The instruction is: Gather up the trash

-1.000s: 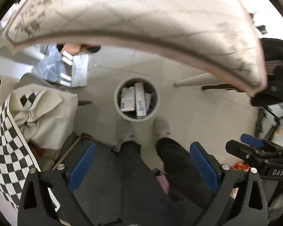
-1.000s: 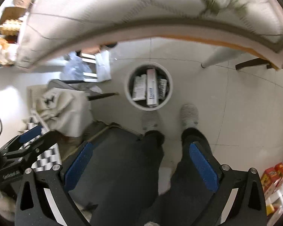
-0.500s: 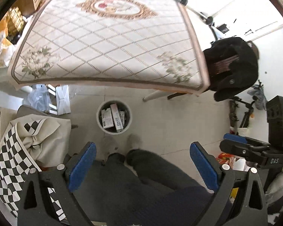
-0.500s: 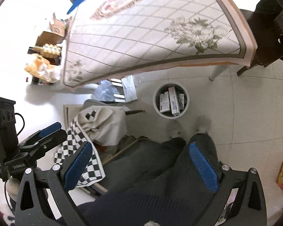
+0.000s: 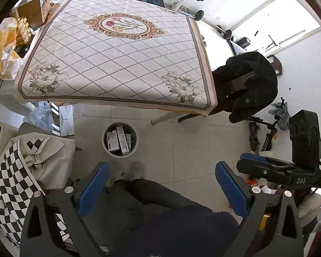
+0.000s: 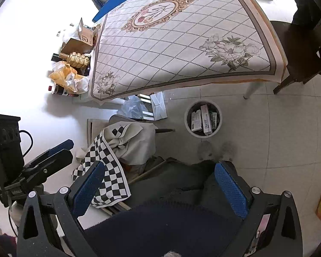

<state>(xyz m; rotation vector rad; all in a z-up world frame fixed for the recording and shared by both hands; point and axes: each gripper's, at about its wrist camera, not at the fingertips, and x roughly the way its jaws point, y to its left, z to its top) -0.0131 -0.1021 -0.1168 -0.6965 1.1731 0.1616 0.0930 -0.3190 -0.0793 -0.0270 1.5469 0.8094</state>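
The left gripper (image 5: 160, 184) has its blue-padded fingers (image 5: 93, 187) spread wide with nothing between them, held high over the person's dark trouser legs (image 5: 160, 194). The right gripper (image 6: 160, 184) is likewise wide apart and empty; from the left wrist view it shows at the right edge, marked "DAS". Past the fingers, on the pale tiled floor (image 5: 182, 141), stands a round white trash bin (image 5: 120, 139), just in front of the person's grey slippers (image 5: 137, 169). The bin holds several flat cartons (image 6: 205, 120); one long carton reads "Doctor", the rest of the print is too small to read. Bare floor lies open to the right of the bin. To its left a checkered cloth (image 5: 8, 184) is draped over a chair, near a white box and a clear plastic bag under the table edge. Beyond the bin stands the table (image 5: 115, 53), covered by a diamond-patterned cloth with flower corners and a central medallion, its top bare. A black coat (image 5: 252, 85) hangs over a chair at the table's right corner. Cardboard boxes and a yellow bag (image 6: 64, 79) crowd the far left side.
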